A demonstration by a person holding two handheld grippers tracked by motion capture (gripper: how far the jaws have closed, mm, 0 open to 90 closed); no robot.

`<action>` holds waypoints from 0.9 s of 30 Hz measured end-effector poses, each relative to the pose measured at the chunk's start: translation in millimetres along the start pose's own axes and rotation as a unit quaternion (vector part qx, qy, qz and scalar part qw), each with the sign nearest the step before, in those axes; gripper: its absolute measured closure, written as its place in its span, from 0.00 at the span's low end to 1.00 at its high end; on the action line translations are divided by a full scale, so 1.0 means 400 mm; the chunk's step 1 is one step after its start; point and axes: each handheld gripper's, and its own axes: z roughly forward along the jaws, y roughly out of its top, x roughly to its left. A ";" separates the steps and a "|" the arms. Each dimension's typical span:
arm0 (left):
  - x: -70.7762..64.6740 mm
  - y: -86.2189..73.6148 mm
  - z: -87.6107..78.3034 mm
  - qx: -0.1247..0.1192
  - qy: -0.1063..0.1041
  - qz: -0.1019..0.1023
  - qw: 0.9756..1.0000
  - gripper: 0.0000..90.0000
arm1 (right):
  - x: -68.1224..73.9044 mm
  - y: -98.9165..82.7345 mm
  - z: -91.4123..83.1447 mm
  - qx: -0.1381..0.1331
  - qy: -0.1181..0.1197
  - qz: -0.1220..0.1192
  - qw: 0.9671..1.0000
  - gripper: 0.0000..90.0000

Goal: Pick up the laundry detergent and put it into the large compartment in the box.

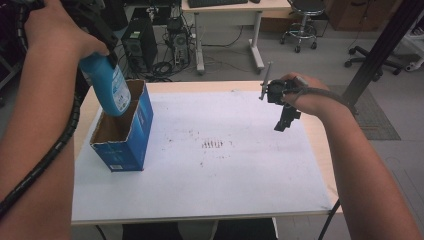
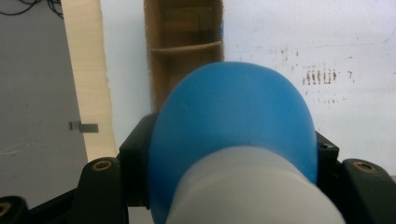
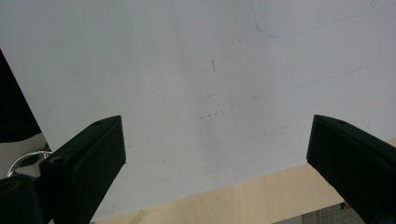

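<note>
While I watched from the high view, my left gripper [image 1: 102,47] sat in the upper left of the frame, its black jaws clamped on the neck end of a blue plastic bottle with a pale label [image 1: 107,85]. That bottle hung tilted, its base dipping into the open top of a blue cardboard box with a brown inside [image 1: 131,132], which stood at the left of the frame on the white sheet covering the wooden table [image 1: 240,170]. Through the left gripper view I saw the bottle's rounded blue body [image 2: 233,121] swelling up from between the jaws, with the box's brown interior and its cross-divider [image 2: 184,46] straight beyond it in the upper middle. My right gripper [image 1: 285,119] hovered at the right of centre in the high view, pointing down over the sheet. Its own view showed both jaws spread wide with nothing between them, just the smudged white sheet [image 3: 210,93] and a strip of table edge [image 3: 243,198] at the bottom.
</note>
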 end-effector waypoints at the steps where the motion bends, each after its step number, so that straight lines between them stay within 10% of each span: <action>1: 0.003 -0.001 0.004 -0.001 0.001 0.001 1.000 0.42 | 0.001 0.001 -0.001 0.002 0.000 0.002 1.000 0.05; 27: 0.059 -0.014 0.149 0.024 0.001 -0.006 1.000 0.42 | 0.009 0.006 0.004 0.003 0.000 0.000 1.000 0.05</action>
